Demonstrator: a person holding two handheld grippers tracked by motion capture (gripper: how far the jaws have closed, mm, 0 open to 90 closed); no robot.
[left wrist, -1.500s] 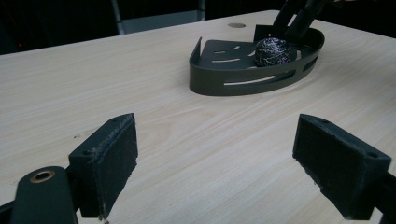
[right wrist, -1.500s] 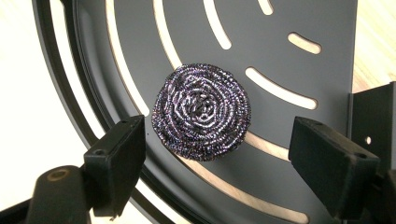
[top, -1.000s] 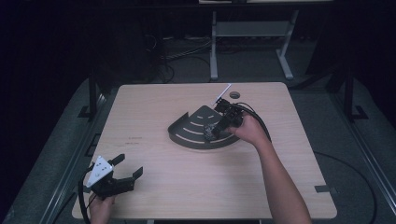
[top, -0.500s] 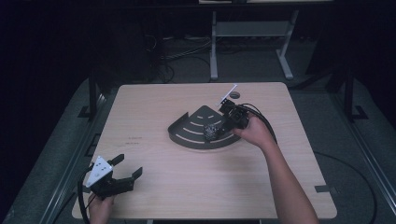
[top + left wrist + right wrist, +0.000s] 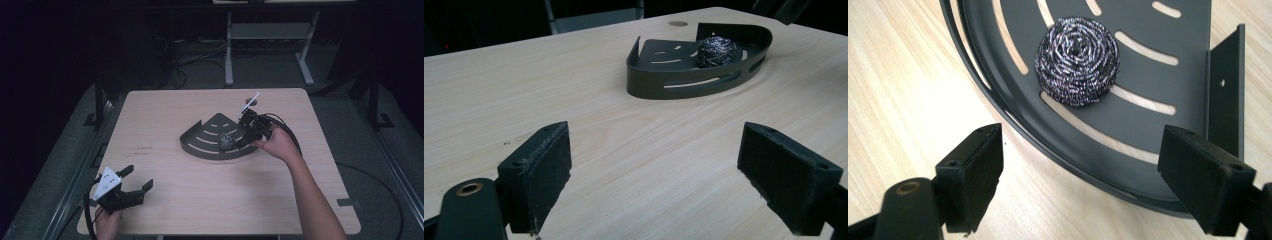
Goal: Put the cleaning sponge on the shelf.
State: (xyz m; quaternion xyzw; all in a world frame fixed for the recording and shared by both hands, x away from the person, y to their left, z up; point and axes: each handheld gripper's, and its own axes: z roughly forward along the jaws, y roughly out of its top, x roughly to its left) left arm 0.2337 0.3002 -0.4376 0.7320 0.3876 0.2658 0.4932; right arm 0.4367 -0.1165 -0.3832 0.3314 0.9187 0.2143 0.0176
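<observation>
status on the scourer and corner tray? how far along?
Looks done: the steel scourer lies inside the dark corner tray, free of both tongs. In hand: nothing; the right tongs hover open over the tray's curved rim. The left tongs sit open near the table's front left corner. Left: probably just pulling the right hand away.

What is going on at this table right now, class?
A person works at a wooden table with a gripper in each hand. The right gripper hangs over the rim of a dark quarter-round slotted tray, jaws open and empty. A steel wool scourer lies in the tray, free of the jaws. The left gripper waits open near the table's near left corner, apart from the tray.
</observation>
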